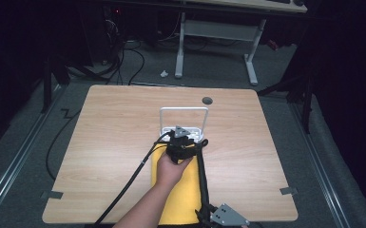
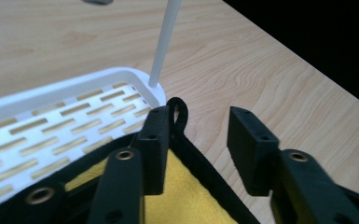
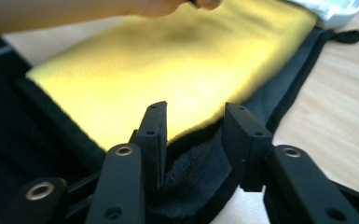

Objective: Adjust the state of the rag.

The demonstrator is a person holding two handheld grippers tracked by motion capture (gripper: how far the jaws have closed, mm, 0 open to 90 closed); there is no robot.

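Both grippers' jaws stand apart with nothing clamped, so the yellow cloth (image 1: 183, 192), lying at the table's near edge against the white rack (image 1: 184, 124), should be left flat and both backed off gently.

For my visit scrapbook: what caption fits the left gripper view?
Open left gripper above a yellow cloth with black edging, lying partly over a white slotted tray on a wooden table.

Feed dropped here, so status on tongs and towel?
Both tongs open, gripping nothing. Yellow towel flat, far end over white rack. Nothing in the way.
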